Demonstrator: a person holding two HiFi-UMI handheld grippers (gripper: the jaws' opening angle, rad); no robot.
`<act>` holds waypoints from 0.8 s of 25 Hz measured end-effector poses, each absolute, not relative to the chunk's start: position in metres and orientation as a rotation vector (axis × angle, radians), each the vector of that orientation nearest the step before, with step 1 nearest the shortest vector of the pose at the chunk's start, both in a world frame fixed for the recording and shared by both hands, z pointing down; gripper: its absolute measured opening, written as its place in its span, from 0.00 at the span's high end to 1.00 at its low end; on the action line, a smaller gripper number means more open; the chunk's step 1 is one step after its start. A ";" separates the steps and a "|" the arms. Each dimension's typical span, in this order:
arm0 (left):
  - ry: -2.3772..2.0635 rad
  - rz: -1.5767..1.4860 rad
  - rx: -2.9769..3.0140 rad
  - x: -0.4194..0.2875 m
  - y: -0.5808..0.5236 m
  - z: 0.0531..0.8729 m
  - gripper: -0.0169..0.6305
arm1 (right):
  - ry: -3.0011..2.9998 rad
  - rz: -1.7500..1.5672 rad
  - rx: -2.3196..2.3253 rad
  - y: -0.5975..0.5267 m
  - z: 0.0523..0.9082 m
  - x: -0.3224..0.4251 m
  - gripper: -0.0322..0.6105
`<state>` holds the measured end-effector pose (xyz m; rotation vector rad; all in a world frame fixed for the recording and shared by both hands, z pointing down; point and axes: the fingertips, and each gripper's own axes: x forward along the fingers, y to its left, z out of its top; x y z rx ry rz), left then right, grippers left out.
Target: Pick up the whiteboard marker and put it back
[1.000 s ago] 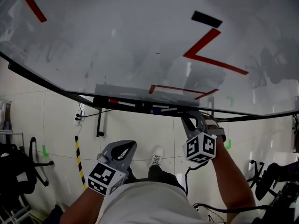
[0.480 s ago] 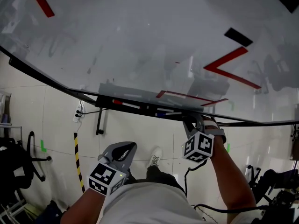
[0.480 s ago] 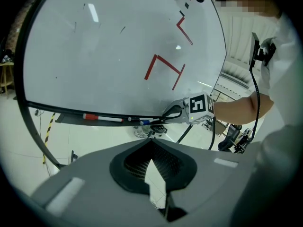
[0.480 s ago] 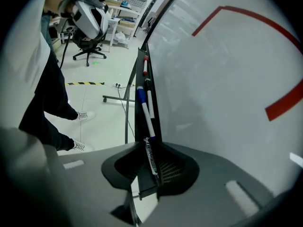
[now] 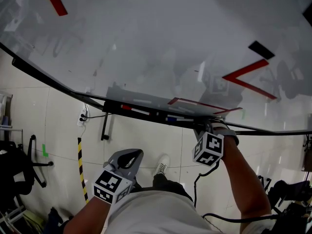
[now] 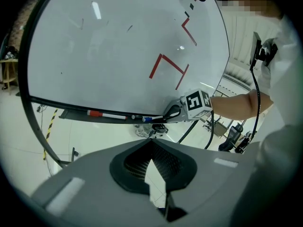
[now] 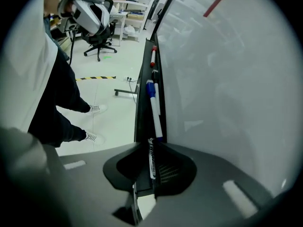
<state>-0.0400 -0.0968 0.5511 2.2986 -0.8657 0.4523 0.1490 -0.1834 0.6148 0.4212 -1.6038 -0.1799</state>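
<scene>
1. whiteboard point(image 5: 146, 43): large, flat, glossy white sheet in a thin dark frame; red lines point(image 5: 246, 79) in straight angular strokes and a small black rectangle point(image 5: 262, 49) on its face.
2. tray point(image 5: 151, 114): long, narrow, dark ledge along the board's lower edge. contents: a red-capped marker point(image 5: 130, 108) lying lengthwise towards the left; the blue-capped marker further right.
3. blue-capped marker point(image 7: 155, 122): slim white cylinder with black print on the barrel and a blue cap, lined up along the tray close against the board. whether it rests on the ledge cannot be told.
4. right gripper point(image 7: 152, 148): grey moulded plastic with dark ribbed pads, at the tray's right end; jaws clamped on the printed barrel of the blue-capped marker, cap pointing away. its cube point(image 5: 208, 148) carries black-and-white square patterns.
5. left gripper point(image 6: 151, 148): same build, held low by the person's body, well apart from the tray; jaw tips together, nothing between them.
6. floor point(image 5: 58, 126): pale glossy tiles, with a yellow-and-black striped strip point(image 5: 82, 167).
7. office chair point(image 7: 97, 44): dark, on castors, standing away from the board.
</scene>
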 end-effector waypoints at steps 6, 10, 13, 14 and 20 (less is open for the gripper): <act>-0.869 0.453 2.286 -0.041 -0.095 0.554 0.95 | -1.564 -0.188 0.403 -0.182 0.618 0.148 0.89; -0.863 0.450 2.277 -0.038 -0.092 0.555 0.95 | -1.562 -0.118 0.439 -0.182 0.619 0.148 0.90; -0.853 0.447 2.279 -0.036 -0.090 0.555 0.95 | -1.607 -0.032 0.466 -0.183 0.618 0.148 0.90; -0.849 0.446 2.279 -0.035 -0.089 0.555 0.95 | -1.614 -0.026 0.469 -0.184 0.618 0.148 0.90; -0.847 0.445 2.288 -0.033 -0.089 0.552 0.95 | -1.650 -0.053 0.493 -0.185 0.615 0.148 0.88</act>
